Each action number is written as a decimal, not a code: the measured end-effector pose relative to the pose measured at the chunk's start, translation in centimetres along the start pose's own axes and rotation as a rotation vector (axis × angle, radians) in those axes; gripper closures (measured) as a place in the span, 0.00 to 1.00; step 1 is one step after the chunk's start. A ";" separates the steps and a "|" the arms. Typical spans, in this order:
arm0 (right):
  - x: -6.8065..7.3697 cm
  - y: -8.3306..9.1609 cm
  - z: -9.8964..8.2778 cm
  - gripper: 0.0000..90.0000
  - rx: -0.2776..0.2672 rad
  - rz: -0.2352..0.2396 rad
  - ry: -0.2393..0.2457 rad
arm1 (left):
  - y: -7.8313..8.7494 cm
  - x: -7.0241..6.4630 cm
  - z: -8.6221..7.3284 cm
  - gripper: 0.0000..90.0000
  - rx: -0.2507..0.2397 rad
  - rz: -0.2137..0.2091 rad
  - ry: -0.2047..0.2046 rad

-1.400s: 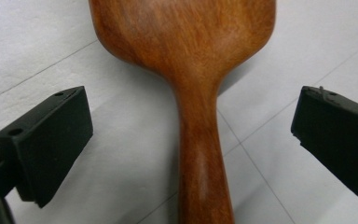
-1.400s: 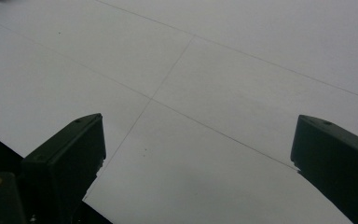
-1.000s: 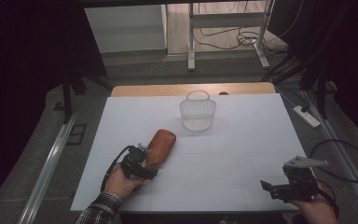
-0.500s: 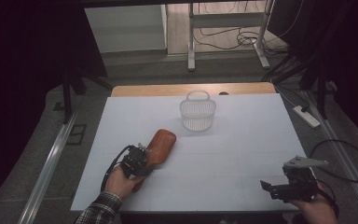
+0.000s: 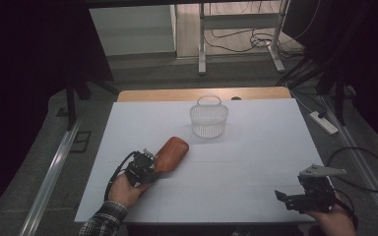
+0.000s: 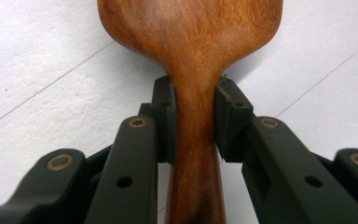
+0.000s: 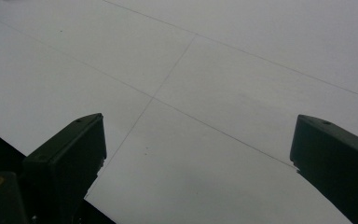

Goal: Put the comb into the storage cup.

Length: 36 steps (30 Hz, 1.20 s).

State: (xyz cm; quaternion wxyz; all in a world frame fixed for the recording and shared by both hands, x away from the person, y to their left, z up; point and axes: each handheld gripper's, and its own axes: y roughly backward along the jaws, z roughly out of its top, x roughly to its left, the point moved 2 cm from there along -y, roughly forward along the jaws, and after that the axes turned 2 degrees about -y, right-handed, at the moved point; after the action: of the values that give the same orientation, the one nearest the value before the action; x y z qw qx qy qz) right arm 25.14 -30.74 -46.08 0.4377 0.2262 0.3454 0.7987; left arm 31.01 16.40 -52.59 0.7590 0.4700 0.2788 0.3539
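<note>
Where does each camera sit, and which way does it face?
High view: above the person's side, facing forward and down on the white table; both hands, left claw, right claw, white basket.
Left gripper view: on the left claw, facing along jaws just closed on the wooden spoon.
Right gripper view: on the open right claw, facing the table.
Shared: spoon, table.

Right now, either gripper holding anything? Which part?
The left gripper has just closed on the wooden spoon, pads pinching its neck just below the bowl. The right gripper stands open, holding nothing.
</note>
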 end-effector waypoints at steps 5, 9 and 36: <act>0.0 0.0 0.0 0.04 0.000 0.000 0.000 | 0.2 -0.1 0.1 0.80 -0.012 -0.001 -0.002; 0.0 0.0 0.0 0.04 -0.001 0.000 -0.001 | 0.5 0.0 0.1 0.80 -0.035 -0.003 0.000; 0.0 0.3 0.0 0.03 -0.026 0.005 0.004 | 3.4 -0.7 0.2 0.80 -0.230 -0.085 0.007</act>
State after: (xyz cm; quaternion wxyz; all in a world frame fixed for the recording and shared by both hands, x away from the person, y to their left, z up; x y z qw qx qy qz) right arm 24.96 -30.81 -45.89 0.4380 0.2197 0.3354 0.8046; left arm 29.78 16.75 -49.35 0.8213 0.3664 0.2584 0.3527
